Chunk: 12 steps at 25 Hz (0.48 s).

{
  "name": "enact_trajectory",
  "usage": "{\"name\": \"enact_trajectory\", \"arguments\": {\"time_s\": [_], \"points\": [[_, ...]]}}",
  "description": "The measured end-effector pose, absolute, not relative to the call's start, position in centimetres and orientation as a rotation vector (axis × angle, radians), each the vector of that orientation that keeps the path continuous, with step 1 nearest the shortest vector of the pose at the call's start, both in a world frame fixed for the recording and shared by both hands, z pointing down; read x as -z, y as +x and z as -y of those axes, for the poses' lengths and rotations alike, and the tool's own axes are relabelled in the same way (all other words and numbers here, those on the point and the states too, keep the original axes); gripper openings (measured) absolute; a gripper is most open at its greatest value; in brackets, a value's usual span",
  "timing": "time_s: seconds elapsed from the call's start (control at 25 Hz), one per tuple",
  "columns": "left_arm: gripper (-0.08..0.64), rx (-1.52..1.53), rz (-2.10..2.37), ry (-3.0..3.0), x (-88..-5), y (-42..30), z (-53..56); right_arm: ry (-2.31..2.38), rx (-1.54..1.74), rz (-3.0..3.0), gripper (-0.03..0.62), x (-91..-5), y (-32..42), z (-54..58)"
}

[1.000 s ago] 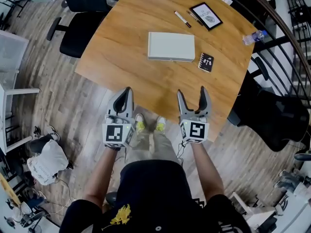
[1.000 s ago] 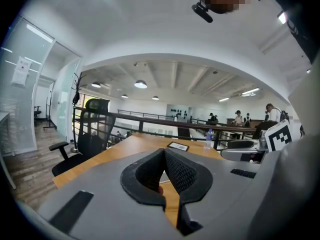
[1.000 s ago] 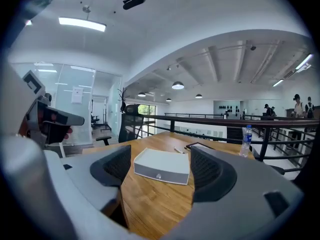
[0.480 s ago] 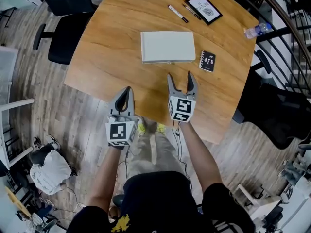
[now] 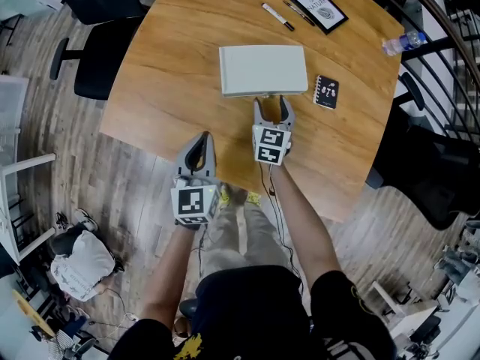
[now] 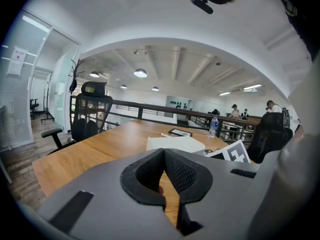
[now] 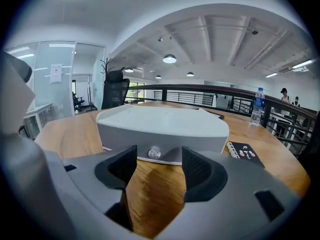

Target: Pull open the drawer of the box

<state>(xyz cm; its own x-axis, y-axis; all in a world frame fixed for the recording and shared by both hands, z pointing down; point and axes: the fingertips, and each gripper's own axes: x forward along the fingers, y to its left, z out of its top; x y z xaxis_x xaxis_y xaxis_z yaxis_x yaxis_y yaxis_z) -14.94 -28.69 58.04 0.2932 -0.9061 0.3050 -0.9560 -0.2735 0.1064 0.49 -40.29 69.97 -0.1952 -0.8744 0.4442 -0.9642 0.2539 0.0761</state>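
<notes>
A flat white box (image 5: 262,70) lies on the round wooden table (image 5: 172,73); the right gripper view shows its drawer front (image 7: 160,141) with a small clear knob (image 7: 154,152) facing me. My right gripper (image 5: 271,105) is right at that front. Its jaws are closing, the knob stands just ahead of the gap between the pads (image 7: 199,170), and nothing is pressed. The left gripper (image 5: 199,139) hovers at the table's near edge, left of the right one. It is shut with nothing in it, and its fingertips (image 6: 176,170) meet.
A small black notebook (image 5: 326,92) lies right of the box. Two pens (image 5: 277,16) and a framed card (image 5: 318,8) lie at the far side. A water bottle (image 5: 405,43) is at the right rim. Black office chairs (image 5: 94,58) stand left and right (image 5: 427,163).
My right gripper has moved forward over the table to the box's front and its jaws have narrowed. The left gripper has stayed near the table edge.
</notes>
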Motion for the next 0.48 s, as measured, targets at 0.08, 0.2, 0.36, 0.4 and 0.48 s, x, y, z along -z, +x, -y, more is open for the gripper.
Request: {"name": "enact_trajectory", "arguments": {"time_s": [0.08, 0.2, 0.36, 0.4, 0.48], "points": [[0.009, -0.265, 1.695, 2.297, -58.16, -14.88, 28.78, 1.666, -0.313, 2.12, 0.244, -70.51, 0.41, 40.7], [0.009, -0.265, 1.693, 2.288, -58.28, -15.09, 28.6, 1.66, -0.319, 2.1, 0.195, -70.98, 0.36, 40.95], [0.009, -0.279, 1.692, 2.283, -58.49, -15.33, 28.17, 1.652, -0.304, 2.091, 0.135, -71.04, 0.4, 41.07], [0.009, -0.282, 1.692, 2.281, -58.55, -15.37, 28.09, 1.648, -0.302, 2.092, 0.129, -71.06, 0.35, 41.12], [0.009, -0.276, 1.689, 2.283, -58.48, -15.3, 27.97, 1.636, -0.301, 2.098, 0.125, -71.11, 0.19, 41.14]]}}
